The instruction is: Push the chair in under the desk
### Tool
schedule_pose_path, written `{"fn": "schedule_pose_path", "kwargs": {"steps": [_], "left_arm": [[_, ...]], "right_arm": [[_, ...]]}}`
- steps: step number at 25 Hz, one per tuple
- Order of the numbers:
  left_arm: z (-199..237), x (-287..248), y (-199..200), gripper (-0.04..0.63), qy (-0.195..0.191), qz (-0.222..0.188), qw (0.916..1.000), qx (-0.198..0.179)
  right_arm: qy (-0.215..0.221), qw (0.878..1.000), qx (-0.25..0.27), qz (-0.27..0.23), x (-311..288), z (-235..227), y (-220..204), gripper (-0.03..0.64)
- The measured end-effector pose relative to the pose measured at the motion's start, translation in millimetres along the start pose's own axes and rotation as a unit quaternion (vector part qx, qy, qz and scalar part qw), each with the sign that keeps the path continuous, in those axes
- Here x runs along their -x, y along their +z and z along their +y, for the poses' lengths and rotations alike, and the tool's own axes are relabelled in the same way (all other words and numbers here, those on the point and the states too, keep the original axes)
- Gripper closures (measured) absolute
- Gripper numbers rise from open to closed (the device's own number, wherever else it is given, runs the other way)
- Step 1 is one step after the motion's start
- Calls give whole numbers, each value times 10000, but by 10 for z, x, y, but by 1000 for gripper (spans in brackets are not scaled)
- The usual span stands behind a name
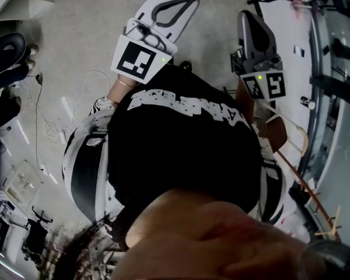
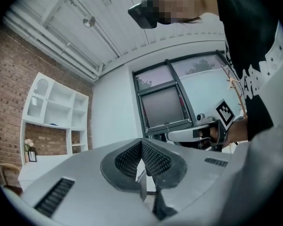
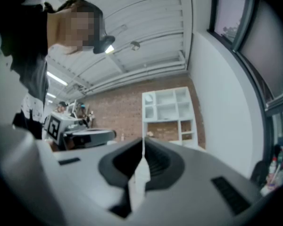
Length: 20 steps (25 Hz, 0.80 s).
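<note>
Both jaw pairs are closed tight with nothing between them: left gripper (image 2: 142, 145), right gripper (image 3: 142, 144). The wooden chair (image 1: 278, 133) stands at our right side, nearer the right gripper and touching neither gripper's fingers.

The left gripper (image 2: 142, 147) and the right gripper (image 3: 142, 147) have light grey bodies with dark grey ribbed pads (image 2: 156, 160) on the jaws, and each carries a marker cube (image 1: 141, 58) printed with black squares on white. The person's shirt (image 1: 186, 156) is black with white lettering; its sleeve (image 1: 70, 156) is white with a broad black stripe and small black stars. The floor (image 1: 76, 39) is plain grey, the brick wall (image 2: 9, 93) red-brown and the shelf unit (image 2: 56, 112) white.
</note>
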<state>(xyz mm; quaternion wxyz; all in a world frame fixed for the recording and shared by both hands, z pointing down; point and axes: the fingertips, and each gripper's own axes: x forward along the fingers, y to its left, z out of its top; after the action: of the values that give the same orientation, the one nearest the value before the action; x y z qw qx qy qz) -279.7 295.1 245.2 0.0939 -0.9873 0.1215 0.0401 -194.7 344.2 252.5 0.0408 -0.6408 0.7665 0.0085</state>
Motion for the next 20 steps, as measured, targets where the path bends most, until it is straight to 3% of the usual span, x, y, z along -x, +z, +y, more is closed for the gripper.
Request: {"fn": "schedule_pose_path", "kwargs": {"steps": [4, 13, 20], "left_arm": [[63, 46, 21, 562, -107, -91, 9999, -55], [348, 97, -229, 563, -22, -56, 9984, 555], [322, -75, -364, 561, -219, 14, 9978, 621]], "right_arm": [[-60, 9999, 62, 58, -58, 63, -5, 586], [-446, 9984, 102, 323, 13, 109, -80, 586], [-810, 9963, -30, 275, 129, -47, -128, 586]]}}
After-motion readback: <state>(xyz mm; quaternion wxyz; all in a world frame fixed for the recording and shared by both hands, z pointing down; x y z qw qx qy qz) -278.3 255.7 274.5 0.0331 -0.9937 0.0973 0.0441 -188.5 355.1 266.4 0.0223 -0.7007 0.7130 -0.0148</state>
